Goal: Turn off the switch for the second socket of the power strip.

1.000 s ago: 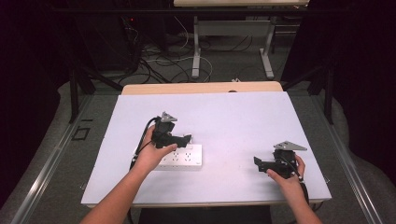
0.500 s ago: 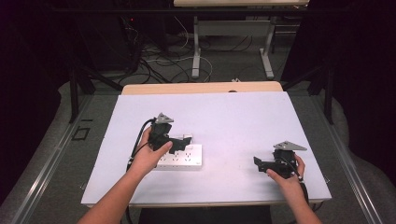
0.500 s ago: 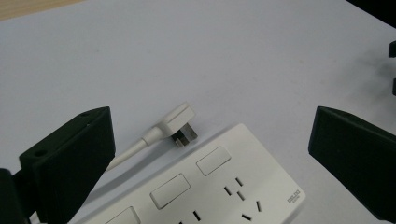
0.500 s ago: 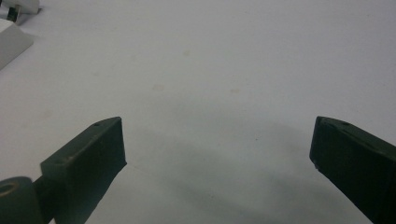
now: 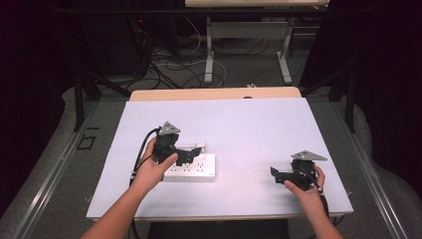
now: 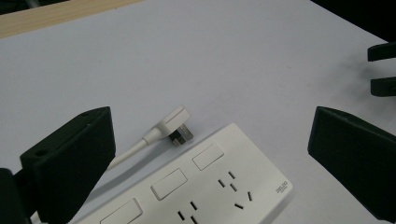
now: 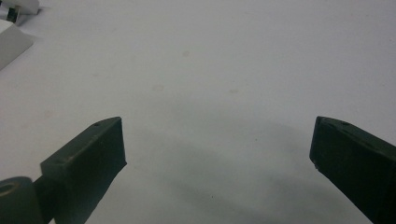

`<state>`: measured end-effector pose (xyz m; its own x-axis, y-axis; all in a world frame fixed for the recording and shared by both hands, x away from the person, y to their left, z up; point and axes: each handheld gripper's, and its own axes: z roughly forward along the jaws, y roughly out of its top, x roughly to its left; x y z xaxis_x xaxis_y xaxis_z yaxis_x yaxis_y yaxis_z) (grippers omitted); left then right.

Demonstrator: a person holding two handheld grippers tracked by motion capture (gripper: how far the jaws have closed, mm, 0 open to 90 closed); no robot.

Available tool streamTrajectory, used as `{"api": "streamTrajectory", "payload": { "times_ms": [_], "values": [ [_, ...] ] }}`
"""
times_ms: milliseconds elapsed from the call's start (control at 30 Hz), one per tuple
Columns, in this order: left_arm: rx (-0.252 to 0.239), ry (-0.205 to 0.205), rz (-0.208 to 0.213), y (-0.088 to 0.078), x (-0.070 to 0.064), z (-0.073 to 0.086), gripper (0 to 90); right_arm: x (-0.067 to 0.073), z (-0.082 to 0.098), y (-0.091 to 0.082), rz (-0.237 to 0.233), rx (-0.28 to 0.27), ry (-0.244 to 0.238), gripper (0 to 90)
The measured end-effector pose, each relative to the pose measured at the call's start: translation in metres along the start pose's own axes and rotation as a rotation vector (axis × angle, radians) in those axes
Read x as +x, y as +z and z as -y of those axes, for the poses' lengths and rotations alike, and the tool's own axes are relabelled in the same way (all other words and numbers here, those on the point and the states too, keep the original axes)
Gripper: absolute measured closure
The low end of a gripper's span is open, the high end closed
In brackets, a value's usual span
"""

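2 tools work over our white bench, 1 in each hand. We see the left tool hanging just above the white power strip, which lies flat on the left half of the bench, close to the near edge. In the left gripper view its jaws stand wide apart, with the strip's end below and between them; the pads touch nothing. These jaws have just been opening, and nothing is caught between them.

Beside the strip lies its white plug, flat on the bench with the metal pins turned toward the strip's edge and just short of it, as far as we can tell. The thin white cord runs from the plug back along the strip toward the left jaw.

Our right tool sits low over the right half of the bench, well apart from the strip and aimed toward it. In the right gripper view its 2 jaws are spread wide over bare white surface, gripping nothing, and a corner of the strip shows at the upper left.
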<state>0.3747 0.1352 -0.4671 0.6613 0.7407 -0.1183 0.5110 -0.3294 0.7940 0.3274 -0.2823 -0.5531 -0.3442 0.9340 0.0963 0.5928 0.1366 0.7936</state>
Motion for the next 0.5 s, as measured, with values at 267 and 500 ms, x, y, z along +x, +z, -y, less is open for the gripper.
{"api": "streamTrajectory", "payload": {
  "times_ms": [267, 500],
  "values": [
    [-0.013, -0.007, -0.003, -0.016, 0.006, 0.005, 1.6, 0.0, 0.0, 0.0, 0.0, -0.001, -0.005, 3.0],
    [-0.029, -0.01, -0.035, -0.03, 0.012, 0.01, 2.6, 0.001, 0.0, -0.001, 0.001, -0.002, -0.004, 3.0]
  ]
}}
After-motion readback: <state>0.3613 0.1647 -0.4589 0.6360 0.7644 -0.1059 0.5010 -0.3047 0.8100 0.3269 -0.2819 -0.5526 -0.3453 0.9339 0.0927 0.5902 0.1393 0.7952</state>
